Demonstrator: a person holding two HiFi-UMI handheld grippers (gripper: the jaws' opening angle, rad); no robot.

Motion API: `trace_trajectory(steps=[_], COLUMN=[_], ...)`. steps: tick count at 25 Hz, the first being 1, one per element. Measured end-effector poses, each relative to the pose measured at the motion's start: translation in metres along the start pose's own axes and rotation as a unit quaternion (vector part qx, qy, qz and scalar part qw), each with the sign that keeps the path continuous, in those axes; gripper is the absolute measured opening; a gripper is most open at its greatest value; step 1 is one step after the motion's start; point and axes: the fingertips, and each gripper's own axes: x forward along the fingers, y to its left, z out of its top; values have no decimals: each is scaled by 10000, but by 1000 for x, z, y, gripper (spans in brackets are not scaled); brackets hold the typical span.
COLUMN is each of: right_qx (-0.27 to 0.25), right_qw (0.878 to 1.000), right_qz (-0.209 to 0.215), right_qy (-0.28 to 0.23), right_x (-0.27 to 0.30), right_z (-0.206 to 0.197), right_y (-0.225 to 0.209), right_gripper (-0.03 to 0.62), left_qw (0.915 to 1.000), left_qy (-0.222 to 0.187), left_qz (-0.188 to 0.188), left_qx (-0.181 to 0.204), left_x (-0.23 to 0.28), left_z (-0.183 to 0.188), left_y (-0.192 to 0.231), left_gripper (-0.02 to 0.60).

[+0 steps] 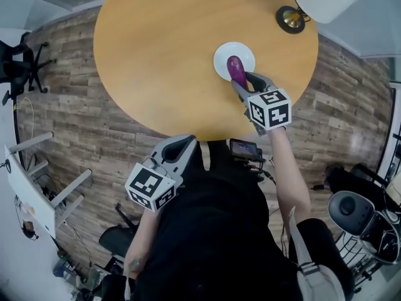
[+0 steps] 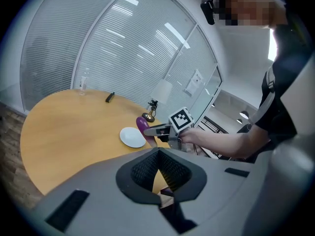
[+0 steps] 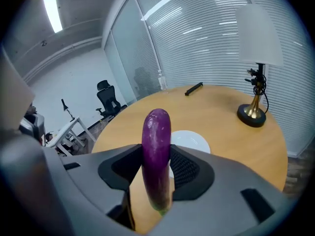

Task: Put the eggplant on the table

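Observation:
My right gripper (image 1: 241,80) is shut on a purple eggplant (image 1: 236,69), which hangs over a small white plate (image 1: 222,52) on the round wooden table (image 1: 163,55). In the right gripper view the eggplant (image 3: 156,151) stands upright between the dark pads, with the plate (image 3: 194,141) just behind it. My left gripper (image 1: 185,144) is held back at the table's near edge, off the wood, its jaws together with nothing in them. The left gripper view shows its tips (image 2: 158,151) meeting, and beyond them the right gripper (image 2: 152,131) with the eggplant (image 2: 142,124) beside the plate (image 2: 130,137).
A brass lamp (image 1: 291,19) with a white shade stands at the table's far right. A dark pen-like object (image 3: 193,89) and a clear bottle (image 3: 161,80) lie at the far edge. Office chairs (image 1: 19,68) and a white desk (image 1: 31,187) stand on the wooden floor.

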Motion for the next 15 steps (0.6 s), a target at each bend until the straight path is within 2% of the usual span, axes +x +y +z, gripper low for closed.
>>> trace_trajectory(steps=[15], right_qx=[-47], right_qw=[9957], right_qz=[-341], right_qy=[860], right_x=[79], right_z=[-15], right_y=[-61], right_gripper=[187], left_qw=[9996], left_qy=[56], left_qz=[154], left_qx=[-227], left_x=[-2], left_z=[-5], left_y=[24], left_gripper=[11])
